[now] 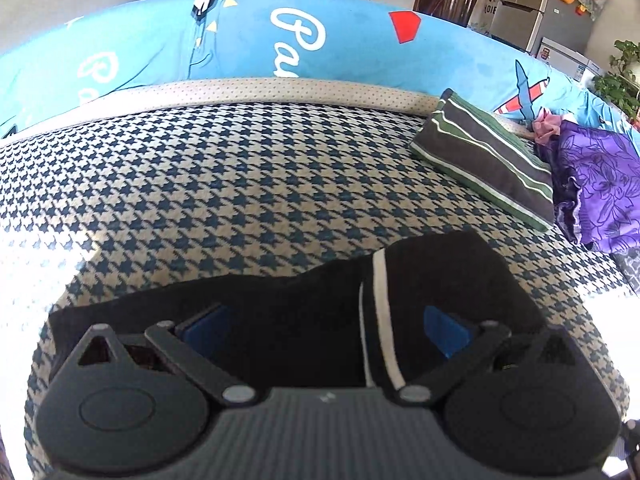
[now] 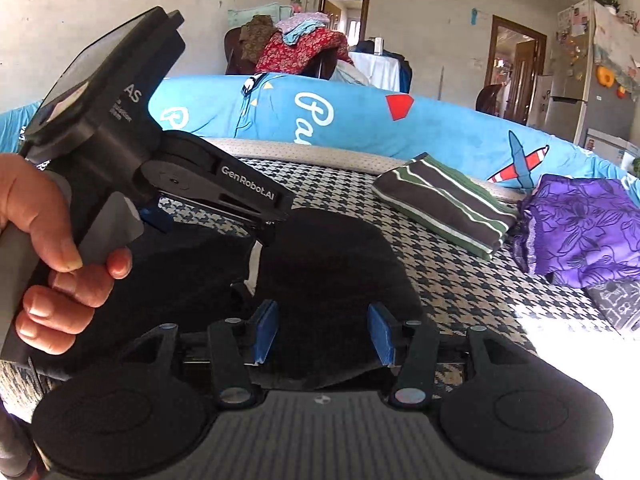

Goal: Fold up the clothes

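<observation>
A black garment with a white stripe (image 1: 312,320) lies on the houndstooth bed cover (image 1: 224,184), close under both grippers. My left gripper (image 1: 326,332) is open, its blue pads (image 1: 444,330) spread wide over the cloth. In the right wrist view the same black garment (image 2: 328,264) lies flat, and my right gripper (image 2: 322,334) is open just above its near edge. The hand-held left gripper (image 2: 256,220) shows there at the left, its tip at the garment's far edge.
A folded green and grey striped garment (image 1: 484,160) and a crumpled purple floral one (image 1: 600,184) lie at the right. A blue printed bolster (image 1: 280,40) runs along the bed's far side. A chair piled with clothes (image 2: 296,48) and a fridge (image 2: 576,76) stand behind.
</observation>
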Tool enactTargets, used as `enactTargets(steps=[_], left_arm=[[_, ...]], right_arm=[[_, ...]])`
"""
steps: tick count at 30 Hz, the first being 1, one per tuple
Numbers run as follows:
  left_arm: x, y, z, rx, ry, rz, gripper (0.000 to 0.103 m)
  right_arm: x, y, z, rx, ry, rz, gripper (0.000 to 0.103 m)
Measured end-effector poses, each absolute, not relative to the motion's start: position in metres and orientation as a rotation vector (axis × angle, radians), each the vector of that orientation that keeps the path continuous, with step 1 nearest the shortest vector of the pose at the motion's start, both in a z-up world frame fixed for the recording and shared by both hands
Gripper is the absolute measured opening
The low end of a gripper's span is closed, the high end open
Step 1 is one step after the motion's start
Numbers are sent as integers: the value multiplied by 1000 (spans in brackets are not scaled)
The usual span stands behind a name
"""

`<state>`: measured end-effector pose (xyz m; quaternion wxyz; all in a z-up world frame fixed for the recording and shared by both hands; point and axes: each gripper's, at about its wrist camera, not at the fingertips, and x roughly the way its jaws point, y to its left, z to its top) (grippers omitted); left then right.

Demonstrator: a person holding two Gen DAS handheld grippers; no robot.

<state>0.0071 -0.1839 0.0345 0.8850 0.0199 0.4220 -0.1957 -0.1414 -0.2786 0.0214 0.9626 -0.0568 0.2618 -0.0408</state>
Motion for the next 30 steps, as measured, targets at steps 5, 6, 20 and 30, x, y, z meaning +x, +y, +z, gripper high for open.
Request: enactTargets(steps=[5, 6, 20, 30], left_arm=[[15, -210, 28, 91, 886, -430, 103], [17, -214, 25, 98, 892, -429, 103], [30, -235, 0, 133, 915, -397, 103], [37, -237, -3, 121, 939, -392, 103]], right_arm=[[-141, -278, 19, -116, 565, -100, 50], [-139, -280, 17, -104, 592, -100, 51], [-121, -291, 2, 11, 734, -95, 65], [-116, -292, 0, 20, 745, -83, 71]])
